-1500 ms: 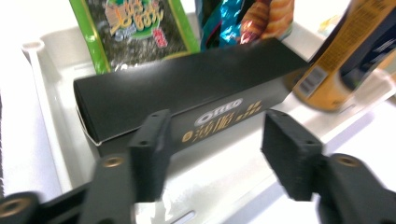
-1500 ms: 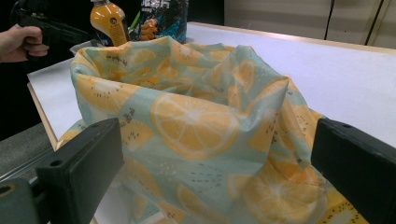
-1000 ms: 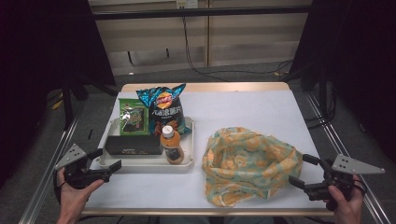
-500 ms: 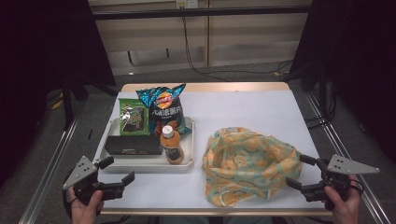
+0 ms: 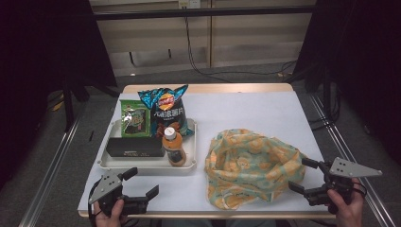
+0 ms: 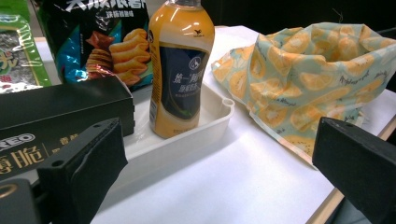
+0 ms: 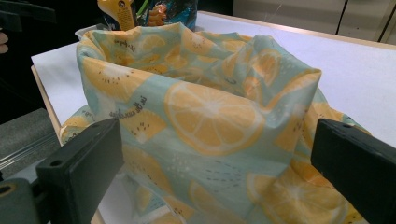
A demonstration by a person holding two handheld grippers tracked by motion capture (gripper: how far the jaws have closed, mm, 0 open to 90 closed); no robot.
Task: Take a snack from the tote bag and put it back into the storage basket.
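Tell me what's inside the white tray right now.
The white tray holds an orange drink bottle standing upright, a black box, a green snack packet and a blue chip bag. Anything under or behind the packets is hidden.

I see a white-topped table (image 5: 246,111) with wood edging, grey floor (image 5: 61,156) with metal rails (image 5: 47,177), beige wall panels (image 5: 156,42), cables (image 5: 208,71), dark sides.
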